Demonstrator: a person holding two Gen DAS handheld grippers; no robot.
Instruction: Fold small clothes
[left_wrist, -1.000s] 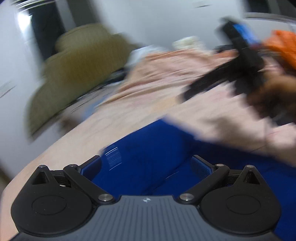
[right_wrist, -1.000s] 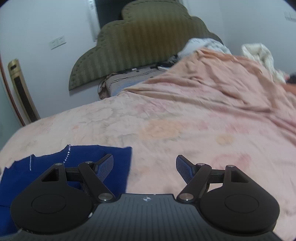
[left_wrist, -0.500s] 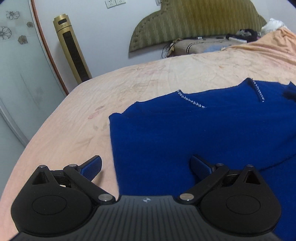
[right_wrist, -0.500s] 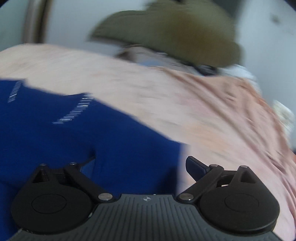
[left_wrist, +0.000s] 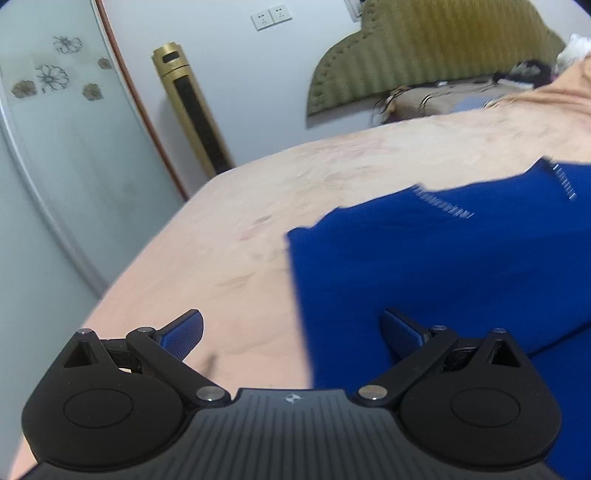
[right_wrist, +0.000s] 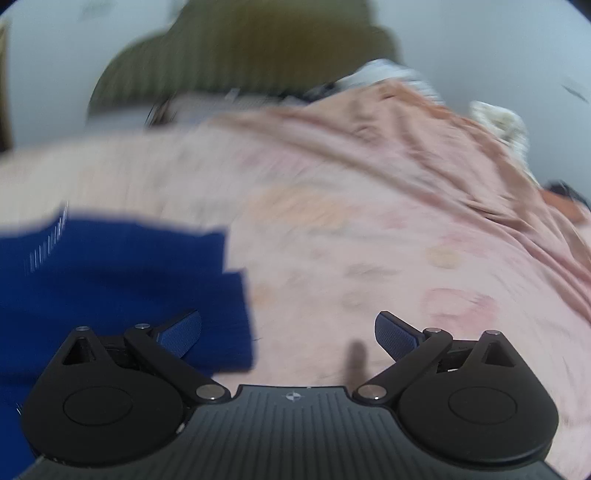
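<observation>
- Against the frame half a second back, the left wrist view has swung leftward: the top (left_wrist: 443, 266) now fills only the right half, where before it spread across most of the lower frame, and more bare sheet (left_wrist: 229, 258) shows at left.
- The right wrist view has also shifted: blue cloth covered its whole lower left before, and now the top (right_wrist: 110, 280) ends short of the middle, with pink sheet (right_wrist: 369, 240) ahead.
- Both views are blurred now; half a second ago the left one was sharp.
- The left gripper (left_wrist: 291, 328) has its jaws wide apart, as before, holding nothing. The top's left edge runs between them; the right pad sits over blue cloth, the left pad over sheet.
- The right gripper (right_wrist: 288, 328) is likewise spread wide and empty; its left pad is over a blue corner, its right pad over sheet.
- The top lies flat on the bed: deep blue, matte, knit-like, with straight edges and a squared corner. Lines of small pale beads (left_wrist: 443, 205) trim its neckline.
- In the right view one blue layer lies stepped over another at that corner.
- The sheet is pale pink with faint blotchy print, smooth near the top, bunched into long folds farther right.
- The headboard (left_wrist: 443, 51) is olive, ribbed in vertical stripes, with a scalloped outline.
- A gold column (left_wrist: 192, 110) with a dark centre strip stands by the wall.
- A frosted panel (left_wrist: 55, 147) bears flower motifs.
</observation>
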